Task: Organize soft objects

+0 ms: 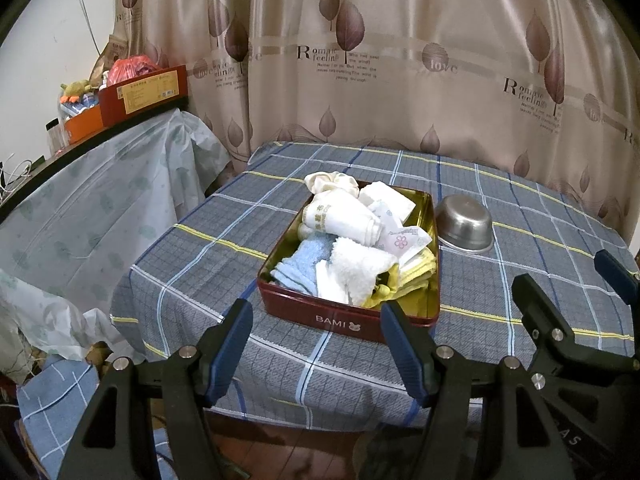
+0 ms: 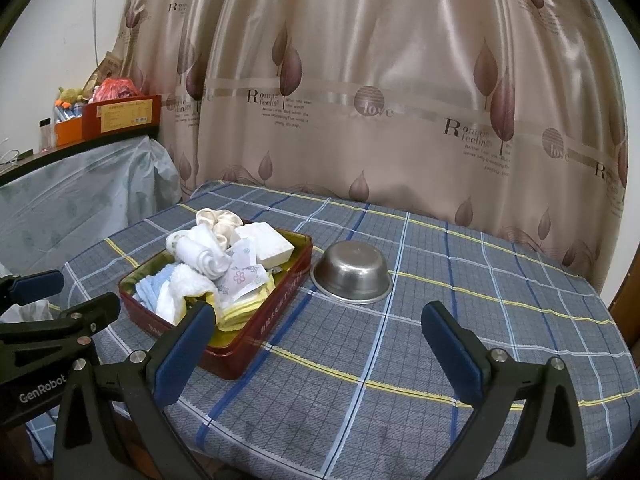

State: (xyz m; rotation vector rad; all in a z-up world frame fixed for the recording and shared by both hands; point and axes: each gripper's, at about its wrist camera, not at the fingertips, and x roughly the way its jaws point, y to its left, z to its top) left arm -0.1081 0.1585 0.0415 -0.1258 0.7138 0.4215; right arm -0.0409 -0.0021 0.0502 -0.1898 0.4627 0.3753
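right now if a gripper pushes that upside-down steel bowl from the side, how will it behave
The steel bowl rests rim-down on the checked tablecloth, so it probably slides rather than rolls or tips. It looks thin and light. Its smooth, sloped wall may slip from the pads.

An upturned steel bowl sits on the plaid tablecloth before a leaf-print curtain.
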